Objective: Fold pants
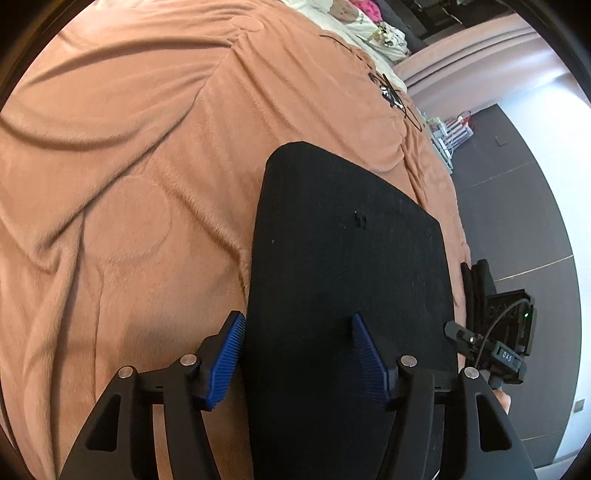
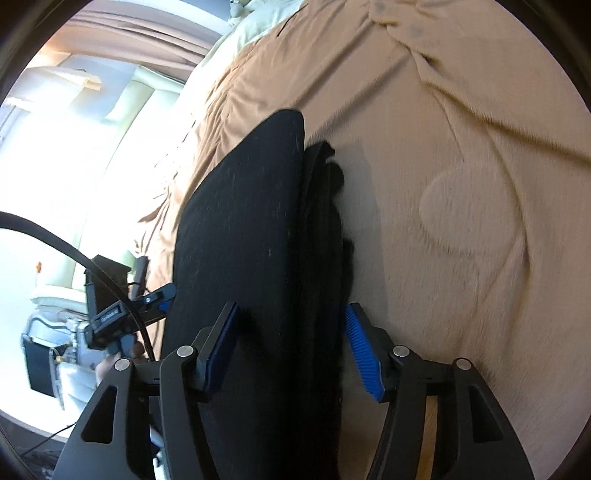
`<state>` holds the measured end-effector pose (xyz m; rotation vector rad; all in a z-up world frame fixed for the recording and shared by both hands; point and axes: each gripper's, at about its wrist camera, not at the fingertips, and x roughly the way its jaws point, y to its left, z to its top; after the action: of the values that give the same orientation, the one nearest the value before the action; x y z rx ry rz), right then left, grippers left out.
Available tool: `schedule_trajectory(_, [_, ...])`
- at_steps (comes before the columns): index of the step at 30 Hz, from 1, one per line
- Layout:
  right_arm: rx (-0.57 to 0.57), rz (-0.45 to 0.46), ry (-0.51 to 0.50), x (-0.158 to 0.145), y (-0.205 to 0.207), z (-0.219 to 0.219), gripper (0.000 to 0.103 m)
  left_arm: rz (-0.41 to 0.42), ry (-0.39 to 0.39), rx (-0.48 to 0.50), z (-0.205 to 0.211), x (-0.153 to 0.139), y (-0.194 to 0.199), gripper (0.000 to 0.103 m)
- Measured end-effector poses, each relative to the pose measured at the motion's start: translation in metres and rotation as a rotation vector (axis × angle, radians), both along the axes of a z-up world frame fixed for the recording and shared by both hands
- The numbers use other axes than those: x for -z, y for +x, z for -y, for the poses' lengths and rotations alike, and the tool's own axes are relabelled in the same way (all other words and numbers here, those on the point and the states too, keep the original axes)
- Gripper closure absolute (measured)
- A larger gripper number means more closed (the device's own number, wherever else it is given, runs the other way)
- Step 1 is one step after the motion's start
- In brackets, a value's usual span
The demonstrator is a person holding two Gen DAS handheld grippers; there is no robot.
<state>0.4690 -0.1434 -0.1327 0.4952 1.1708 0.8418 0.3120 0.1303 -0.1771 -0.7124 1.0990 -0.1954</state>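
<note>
Black pants point(image 1: 347, 258) lie folded into a long flat stack on a peach blanket point(image 1: 129, 166). In the left wrist view my left gripper point(image 1: 297, 356) stands open over the stack's near end. Its left blue pad point(image 1: 225, 358) sits at the fabric's left edge and its right pad rests above the cloth. In the right wrist view the pants point(image 2: 251, 240) show stacked layers along their right side. My right gripper point(image 2: 291, 349) straddles them, open, with the right pad point(image 2: 364, 352) just beside the folded edge. The fabric lies between the jaws of each gripper, not pinched.
The blanket covers a bed, with pale bedding and a soft toy point(image 1: 343, 11) at the far end. A tangle of black cable point(image 1: 391, 92) lies near the bed's right edge, beside dark floor point(image 1: 517, 221). A hand point(image 2: 118, 358) holds the other gripper at the left.
</note>
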Motion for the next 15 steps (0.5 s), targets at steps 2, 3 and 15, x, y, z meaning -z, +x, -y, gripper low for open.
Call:
schedule_trajectory(2, [-0.013,-0.014,0.017,0.003,0.0,0.005,0.046,-0.006,-0.024,0.001,0.0,0.002,-0.003,0.041])
schedule_trajectory(3, [-0.025,-0.025,0.026,0.005,0.001,0.007,0.046,-0.008,-0.031,0.004,0.0,0.002,-0.005,0.041])
schedule_trajectory(15, [-0.068,-0.061,0.097,0.025,0.029,0.01,0.046,0.003,-0.099,0.016,0.002,0.011,-0.014,0.041])
